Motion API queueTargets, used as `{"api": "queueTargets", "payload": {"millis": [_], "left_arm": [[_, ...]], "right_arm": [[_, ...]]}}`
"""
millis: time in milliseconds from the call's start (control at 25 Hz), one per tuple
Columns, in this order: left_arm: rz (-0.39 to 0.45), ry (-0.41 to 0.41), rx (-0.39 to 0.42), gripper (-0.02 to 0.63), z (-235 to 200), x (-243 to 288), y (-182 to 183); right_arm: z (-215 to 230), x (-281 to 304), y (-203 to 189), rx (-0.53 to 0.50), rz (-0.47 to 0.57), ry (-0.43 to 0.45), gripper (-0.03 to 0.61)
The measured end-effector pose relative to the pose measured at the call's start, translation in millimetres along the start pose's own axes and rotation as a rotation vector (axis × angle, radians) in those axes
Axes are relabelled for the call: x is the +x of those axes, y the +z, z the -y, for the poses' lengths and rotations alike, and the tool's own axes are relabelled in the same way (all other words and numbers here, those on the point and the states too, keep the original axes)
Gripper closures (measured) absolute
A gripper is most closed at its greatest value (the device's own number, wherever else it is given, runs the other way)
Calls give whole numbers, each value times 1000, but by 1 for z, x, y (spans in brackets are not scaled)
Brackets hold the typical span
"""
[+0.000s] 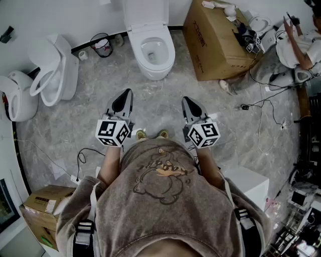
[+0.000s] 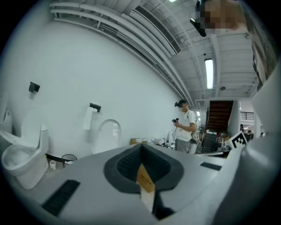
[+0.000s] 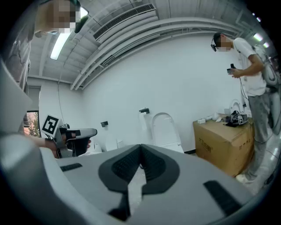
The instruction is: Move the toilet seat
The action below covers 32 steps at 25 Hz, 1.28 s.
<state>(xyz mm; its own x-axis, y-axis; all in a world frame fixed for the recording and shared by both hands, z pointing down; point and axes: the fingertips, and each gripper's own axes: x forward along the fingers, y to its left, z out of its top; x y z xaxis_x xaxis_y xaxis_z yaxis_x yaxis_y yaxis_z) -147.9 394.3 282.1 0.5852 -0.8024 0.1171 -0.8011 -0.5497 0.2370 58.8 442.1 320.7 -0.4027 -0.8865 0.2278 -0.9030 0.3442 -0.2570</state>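
A white toilet stands against the far wall with its lid raised and the bowl open. Both grippers hang over the grey floor, well short of it. My left gripper points at the toilet, jaws shut and holding nothing. My right gripper is beside it, also shut and holding nothing. In the left gripper view the closed jaw tips sit below the raised lid. In the right gripper view the shut jaws aim toward the same lid.
Two more white toilets stand at the left wall. A big cardboard box sits right of the toilet, with a person beyond it. Cables trail on the floor. A small bin stands by the wall.
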Motion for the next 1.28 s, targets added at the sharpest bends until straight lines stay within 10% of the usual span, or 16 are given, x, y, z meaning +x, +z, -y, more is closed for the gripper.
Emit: {"api": "queueTargets", "payload": {"millis": [1280], "left_arm": [[14, 93, -45, 606, 8, 79, -30]], "right_arm": [[66, 54, -15, 12, -87, 150, 580]]}}
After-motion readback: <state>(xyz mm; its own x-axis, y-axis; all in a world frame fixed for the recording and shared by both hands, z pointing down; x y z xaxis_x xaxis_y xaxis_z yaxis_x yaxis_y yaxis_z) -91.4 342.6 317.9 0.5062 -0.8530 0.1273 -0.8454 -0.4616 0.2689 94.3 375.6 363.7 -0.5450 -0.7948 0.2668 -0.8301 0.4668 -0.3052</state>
